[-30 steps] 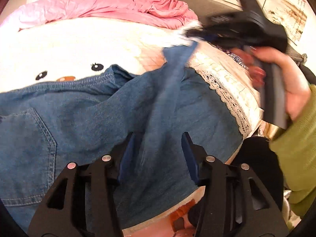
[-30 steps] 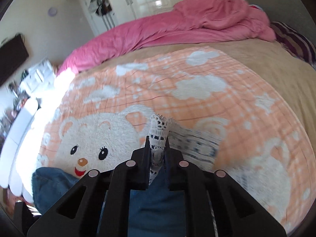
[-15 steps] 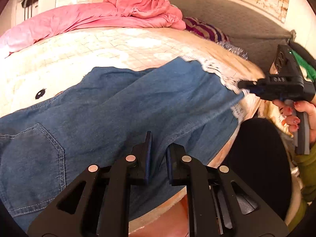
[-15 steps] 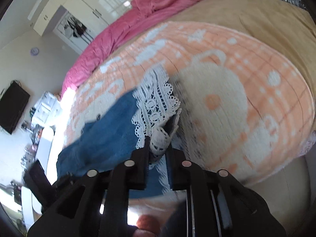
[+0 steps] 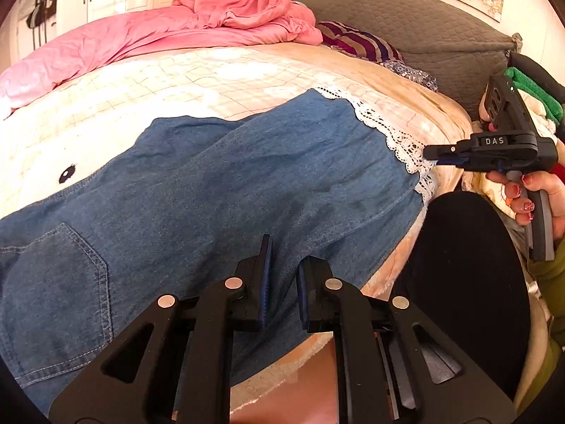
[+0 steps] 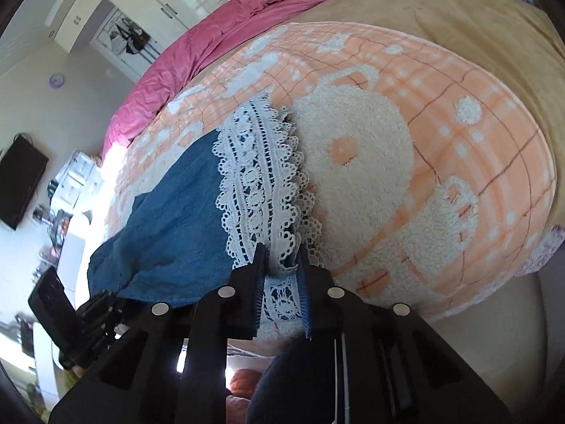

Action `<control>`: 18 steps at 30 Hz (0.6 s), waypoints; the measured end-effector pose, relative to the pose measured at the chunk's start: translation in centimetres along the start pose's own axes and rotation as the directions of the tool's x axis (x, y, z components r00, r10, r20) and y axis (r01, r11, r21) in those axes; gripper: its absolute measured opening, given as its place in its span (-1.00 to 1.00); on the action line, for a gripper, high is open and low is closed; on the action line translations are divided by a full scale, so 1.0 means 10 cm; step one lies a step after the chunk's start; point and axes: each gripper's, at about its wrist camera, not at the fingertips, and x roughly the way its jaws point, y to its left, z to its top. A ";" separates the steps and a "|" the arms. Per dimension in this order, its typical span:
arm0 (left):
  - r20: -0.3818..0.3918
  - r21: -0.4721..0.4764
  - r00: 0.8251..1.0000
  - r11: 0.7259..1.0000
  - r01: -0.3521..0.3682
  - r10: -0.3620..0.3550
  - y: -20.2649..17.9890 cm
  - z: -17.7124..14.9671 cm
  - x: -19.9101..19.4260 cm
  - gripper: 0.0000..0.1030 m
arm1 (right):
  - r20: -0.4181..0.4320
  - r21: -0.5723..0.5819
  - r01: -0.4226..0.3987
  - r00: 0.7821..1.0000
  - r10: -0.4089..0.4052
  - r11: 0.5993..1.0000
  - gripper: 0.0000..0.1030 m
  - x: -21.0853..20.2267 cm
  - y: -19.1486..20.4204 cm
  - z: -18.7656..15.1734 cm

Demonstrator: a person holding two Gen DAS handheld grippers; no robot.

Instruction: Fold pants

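The left gripper (image 5: 282,282) sat over the near edge of the pants (image 5: 219,190), its jaws drawn almost together; whether a pinch of denim lay between them could not be told from its own view. The right gripper (image 6: 280,275) had just been closing, jaws a little apart, with the white lace hem (image 6: 261,183) lying flat in the gap (not visibly clamped by the pads). In the left view the right gripper (image 5: 434,153) stood at the hem's outer edge, held by a hand (image 5: 529,194).

The pants lay folded lengthwise, one leg over the other, across the bear-print blanket (image 6: 423,141) on the bed, the back pocket (image 5: 53,282) toward the waist end and the hem near the bed's corner. A pink quilt (image 5: 176,31) was heaped beyond.

Likely faults from here: a lift with only the top lace layer caught would peel the legs apart and undo the fold; the hem, near the mattress edge, might slide off if released there; a loose pinch could slip.
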 end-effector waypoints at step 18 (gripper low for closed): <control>-0.119 0.116 0.993 0.993 -0.006 0.020 -0.08 -0.05 0.11 -0.88 | 0.023 -0.160 0.130 0.991 -0.128 0.978 -0.41 -0.27 0.13 -0.09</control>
